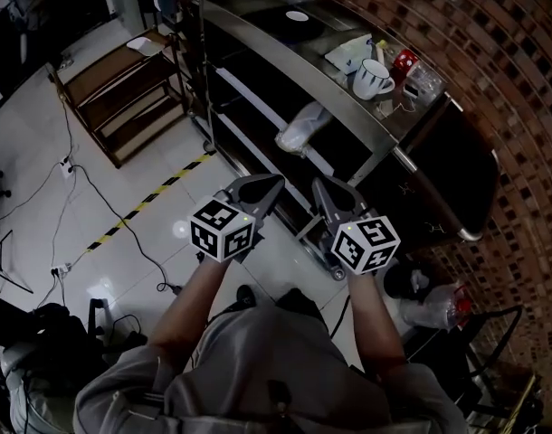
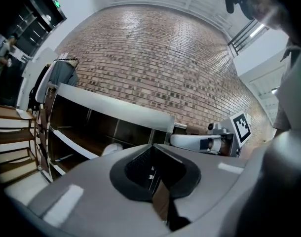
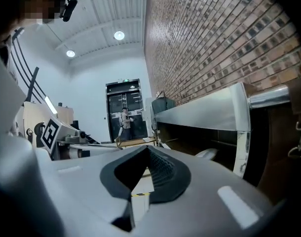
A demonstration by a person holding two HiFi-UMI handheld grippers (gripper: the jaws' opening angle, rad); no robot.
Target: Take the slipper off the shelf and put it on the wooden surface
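A pale slipper (image 1: 300, 127) lies on a middle level of the metal shelf (image 1: 285, 57); it also shows as a pale shape in the left gripper view (image 2: 111, 149) and the right gripper view (image 3: 207, 153). My left gripper (image 1: 272, 182) and right gripper (image 1: 320, 186) are held side by side over the floor, short of the shelf's front and pointing at it. Both are shut with nothing between the jaws (image 2: 151, 146) (image 3: 148, 148). A low wooden rack (image 1: 122, 93) stands on the floor to the left of the shelf.
On the shelf top stand a white mug (image 1: 373, 78), a red item (image 1: 404, 61) and a white disc (image 1: 297, 15). Black-yellow tape (image 1: 149, 203) and cables (image 1: 122, 220) cross the tiled floor. A brick wall (image 1: 493, 80) backs the shelf.
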